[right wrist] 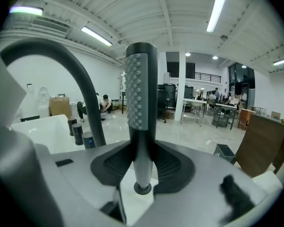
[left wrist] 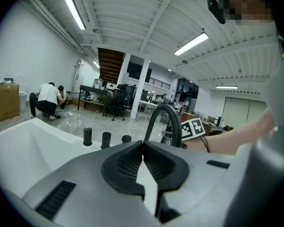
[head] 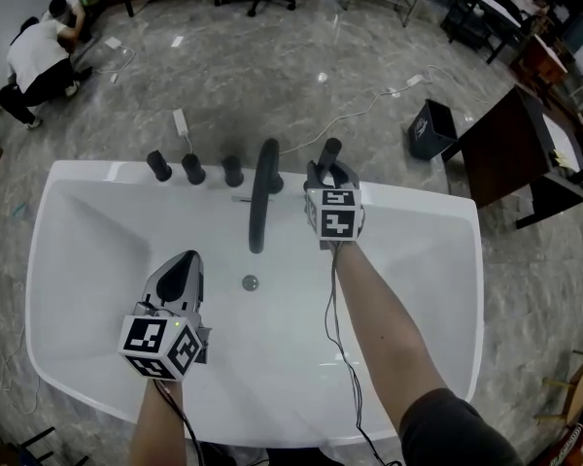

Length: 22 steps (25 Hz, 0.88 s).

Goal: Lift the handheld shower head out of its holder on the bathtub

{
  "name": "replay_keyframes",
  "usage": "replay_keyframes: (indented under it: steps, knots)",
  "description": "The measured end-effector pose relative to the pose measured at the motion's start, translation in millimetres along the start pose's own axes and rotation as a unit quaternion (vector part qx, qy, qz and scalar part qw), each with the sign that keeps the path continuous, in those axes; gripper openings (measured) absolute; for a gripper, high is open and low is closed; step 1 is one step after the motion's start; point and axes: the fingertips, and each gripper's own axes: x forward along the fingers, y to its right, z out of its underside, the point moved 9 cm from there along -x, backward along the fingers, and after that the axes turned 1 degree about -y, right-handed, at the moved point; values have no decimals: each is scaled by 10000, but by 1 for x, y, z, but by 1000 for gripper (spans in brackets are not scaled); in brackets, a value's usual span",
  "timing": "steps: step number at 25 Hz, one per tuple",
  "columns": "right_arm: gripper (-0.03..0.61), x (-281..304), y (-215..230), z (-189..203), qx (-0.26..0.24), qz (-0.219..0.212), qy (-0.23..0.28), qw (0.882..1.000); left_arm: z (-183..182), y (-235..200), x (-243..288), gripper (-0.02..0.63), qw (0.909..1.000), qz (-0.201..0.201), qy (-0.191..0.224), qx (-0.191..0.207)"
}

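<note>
The dark handheld shower head point(head: 328, 151) stands upright at the far rim of the white bathtub point(head: 107, 173), right of the curved black faucet spout point(head: 263, 192). My right gripper point(head: 330, 175) is shut on its handle. In the right gripper view the nubbed head point(right wrist: 141, 89) rises straight up between the jaws of my right gripper point(right wrist: 142, 162), and its round lower end shows just over the white rim. My left gripper point(head: 182, 268) hovers inside the tub, left of the drain point(head: 250, 282). In its own view the left gripper point(left wrist: 142, 157) is shut with nothing held.
Three black knobs point(head: 192, 168) line the rim left of the spout. On the floor beyond the tub are cables, a black bin point(head: 432, 129) and a dark table point(head: 510, 144). People crouch at the far left point(head: 39, 51).
</note>
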Motion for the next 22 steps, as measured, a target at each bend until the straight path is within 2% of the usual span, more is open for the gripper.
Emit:
replay_keyframes:
  steps: [5,10,16,22]
  knots:
    - [141,-67,-4,-53,15,6,441,9990,-31,8,-44,15,9998,91,171,88]
    - [141,-146,-22,-95,96,197,761,9969,-56,7,-92,15,9989,334,321,86]
    - [141,-258,-66,-110,436,759,1160,9894,-71,-10,-150,15,9941,1004,357,186]
    - [141,-385,-125,-114,608,1431,1435,9774,-82,-30,-218,15,9840,1698,259,464]
